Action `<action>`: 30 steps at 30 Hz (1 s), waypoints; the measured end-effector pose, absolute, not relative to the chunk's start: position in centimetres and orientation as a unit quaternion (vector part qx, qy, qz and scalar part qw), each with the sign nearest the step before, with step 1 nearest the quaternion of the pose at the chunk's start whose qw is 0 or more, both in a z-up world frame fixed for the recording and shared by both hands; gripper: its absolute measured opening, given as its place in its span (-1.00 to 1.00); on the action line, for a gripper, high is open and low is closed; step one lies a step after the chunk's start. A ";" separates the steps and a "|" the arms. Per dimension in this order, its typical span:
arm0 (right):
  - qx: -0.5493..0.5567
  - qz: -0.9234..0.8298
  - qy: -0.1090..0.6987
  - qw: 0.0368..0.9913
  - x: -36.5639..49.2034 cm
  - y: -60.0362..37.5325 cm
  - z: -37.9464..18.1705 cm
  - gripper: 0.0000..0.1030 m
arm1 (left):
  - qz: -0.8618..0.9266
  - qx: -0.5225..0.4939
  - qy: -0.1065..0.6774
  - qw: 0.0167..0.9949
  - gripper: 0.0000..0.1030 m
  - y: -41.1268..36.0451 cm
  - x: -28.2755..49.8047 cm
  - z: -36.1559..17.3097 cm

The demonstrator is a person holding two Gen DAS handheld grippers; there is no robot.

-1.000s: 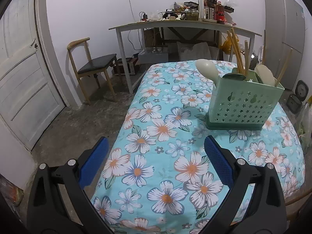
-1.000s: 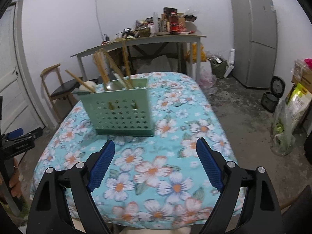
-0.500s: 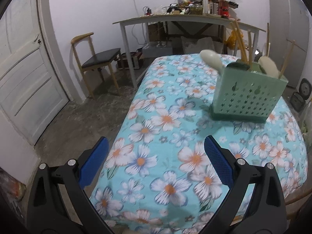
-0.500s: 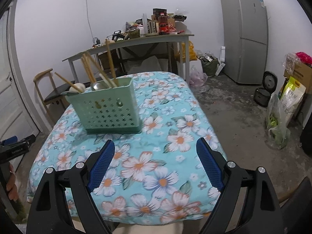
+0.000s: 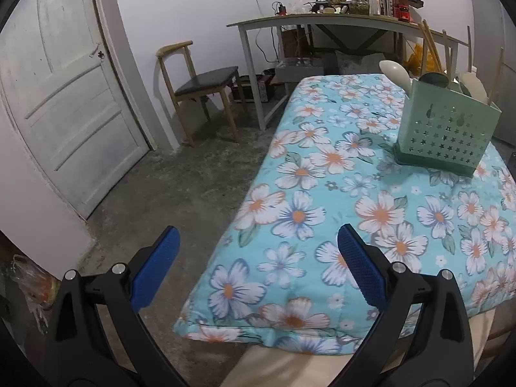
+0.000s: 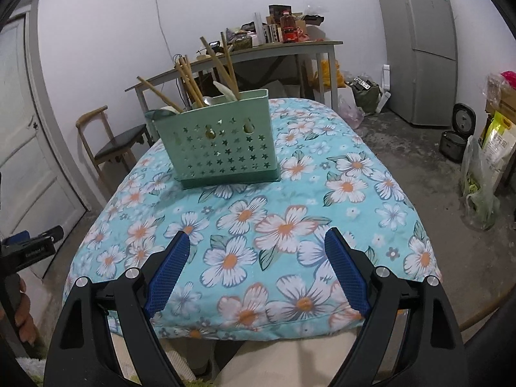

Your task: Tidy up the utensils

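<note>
The green perforated plastic utensil caddy, holding wooden chopsticks and spoons, stands upright on the floral blue tablecloth. My right gripper and left gripper both angle downward, wide open, empty, well short of it.
</note>
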State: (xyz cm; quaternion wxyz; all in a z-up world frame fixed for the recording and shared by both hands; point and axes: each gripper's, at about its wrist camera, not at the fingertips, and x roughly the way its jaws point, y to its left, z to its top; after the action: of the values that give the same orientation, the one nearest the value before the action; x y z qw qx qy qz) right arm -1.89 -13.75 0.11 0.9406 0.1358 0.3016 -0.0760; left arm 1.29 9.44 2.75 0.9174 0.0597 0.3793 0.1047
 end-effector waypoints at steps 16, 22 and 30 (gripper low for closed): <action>0.124 -0.088 0.292 0.944 -2.5 -13.8 0.7 0.62 | 0.098 0.043 0.377 0.920 0.84 9.6 1.1 3.1; 0.123 -0.088 0.292 0.944 -2.5 -13.8 0.8 0.62 | 0.083 0.035 0.378 0.921 0.84 9.4 1.1 3.1; 0.120 -0.087 0.290 0.946 -2.6 -13.8 0.9 0.62 | 0.059 0.028 0.370 0.927 0.84 8.9 0.7 3.4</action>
State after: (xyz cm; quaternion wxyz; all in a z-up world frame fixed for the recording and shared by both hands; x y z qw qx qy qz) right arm -2.57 -13.83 0.89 0.9455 0.1200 0.2898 -0.0870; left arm 0.75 8.89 3.42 0.9267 0.0281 0.3702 0.0587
